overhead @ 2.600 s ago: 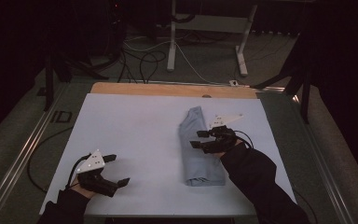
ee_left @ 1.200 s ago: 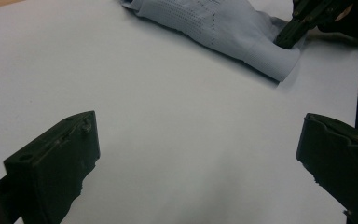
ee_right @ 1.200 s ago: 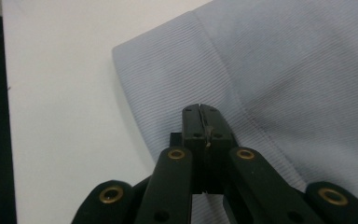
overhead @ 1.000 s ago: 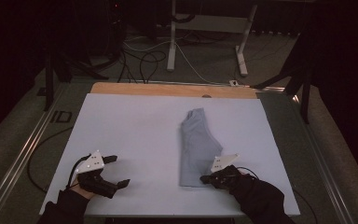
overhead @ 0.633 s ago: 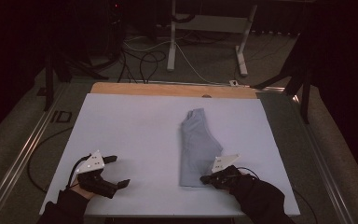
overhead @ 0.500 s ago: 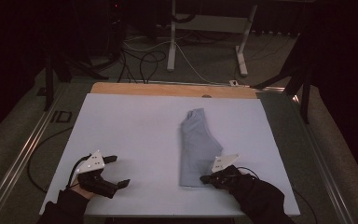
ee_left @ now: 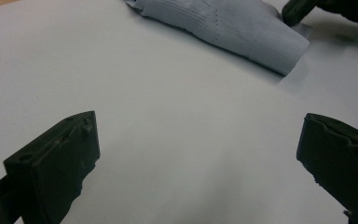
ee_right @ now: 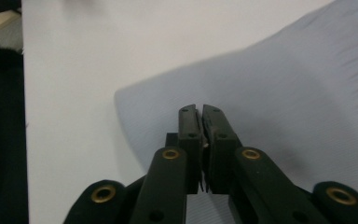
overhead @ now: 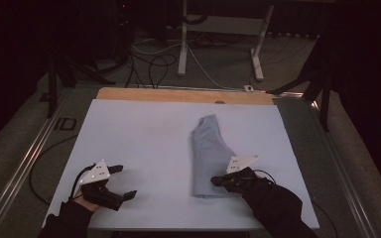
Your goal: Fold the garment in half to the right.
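A folded pale blue-grey cloth (overhead: pixel 208 153) lies lengthwise right of the white table's (overhead: pixel 139 134) middle. My right gripper (overhead: pixel 214 181) lies at the cloth's near end, pointing left over it. In the right gripper view its jaws (ee_right: pixel 201 112) have just been opening and stand a narrow slit apart above the cloth (ee_right: pixel 307 93); a pale sliver shows low in the slit. My left gripper (overhead: pixel 125 181) rests at the near left of the table, wide open and holding nothing. In the left gripper view (ee_left: pixel 198 158) it faces the cloth (ee_left: pixel 228 28) and the right gripper (ee_left: pixel 298 9) beyond.
A wooden strip (overhead: pixel 178 94) borders the table's far edge. Metal rails (overhead: pixel 30 158) run along both sides. Behind the table, cables (overhead: pixel 149 64) and a white desk frame (overhead: pixel 218 29) stand on a dark floor.
The right gripper has come from the cloth's middle down to its near end. Over the last second both hands have kept their places.
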`<state>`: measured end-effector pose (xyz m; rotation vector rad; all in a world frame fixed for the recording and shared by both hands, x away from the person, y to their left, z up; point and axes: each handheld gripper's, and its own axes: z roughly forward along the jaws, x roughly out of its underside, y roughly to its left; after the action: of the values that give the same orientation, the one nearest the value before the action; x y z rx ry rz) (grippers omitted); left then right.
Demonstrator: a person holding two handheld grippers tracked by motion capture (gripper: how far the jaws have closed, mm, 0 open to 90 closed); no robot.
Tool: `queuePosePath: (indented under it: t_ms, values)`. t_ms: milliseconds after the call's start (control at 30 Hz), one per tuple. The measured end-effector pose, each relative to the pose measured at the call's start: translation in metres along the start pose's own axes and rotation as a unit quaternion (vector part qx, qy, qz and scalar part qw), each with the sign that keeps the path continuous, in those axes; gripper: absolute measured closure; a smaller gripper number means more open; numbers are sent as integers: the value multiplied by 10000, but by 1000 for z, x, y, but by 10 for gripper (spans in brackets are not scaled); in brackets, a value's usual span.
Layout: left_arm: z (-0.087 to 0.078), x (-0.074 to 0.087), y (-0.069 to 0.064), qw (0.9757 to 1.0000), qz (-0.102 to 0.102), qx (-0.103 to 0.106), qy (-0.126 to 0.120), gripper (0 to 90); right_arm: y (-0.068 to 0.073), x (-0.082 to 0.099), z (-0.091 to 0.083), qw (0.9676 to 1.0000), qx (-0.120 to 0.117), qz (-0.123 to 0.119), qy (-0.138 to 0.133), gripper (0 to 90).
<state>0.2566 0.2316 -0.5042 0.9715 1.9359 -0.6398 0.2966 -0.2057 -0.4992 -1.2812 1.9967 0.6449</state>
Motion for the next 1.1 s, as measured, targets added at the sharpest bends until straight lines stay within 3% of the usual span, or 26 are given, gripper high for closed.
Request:
queuePosePath:
  t_ms: [67,133,367,467,600,833,1100]
  values:
    - [0,-1,-1,10000,21,-1,-9,4,-2,-4,-2,10000,26,14,-86,766]
    - [0,-1,0,10000,16,5,-13,5,-4,-8,-3,9999,95,-27,-94,638]
    - [0,0,0,10000,8,15,20,4,-13,-10,-5,9990,296,217,-251,313]
    - [0,0,-1,10000,23,24,2,4,-18,-11,-5,9991,135,347,-200,98]
    - [-1,-1,-1,10000,32,18,1,4,-23,-8,-8,9982,108,483,-328,84]
    - [-2,0,0,10000,17,8,-6,4,-26,3,-18,9959,540,432,-587,82]
    - [-2,1,-1,10000,46,20,-22,5,-30,24,-28,9937,826,579,-479,83]
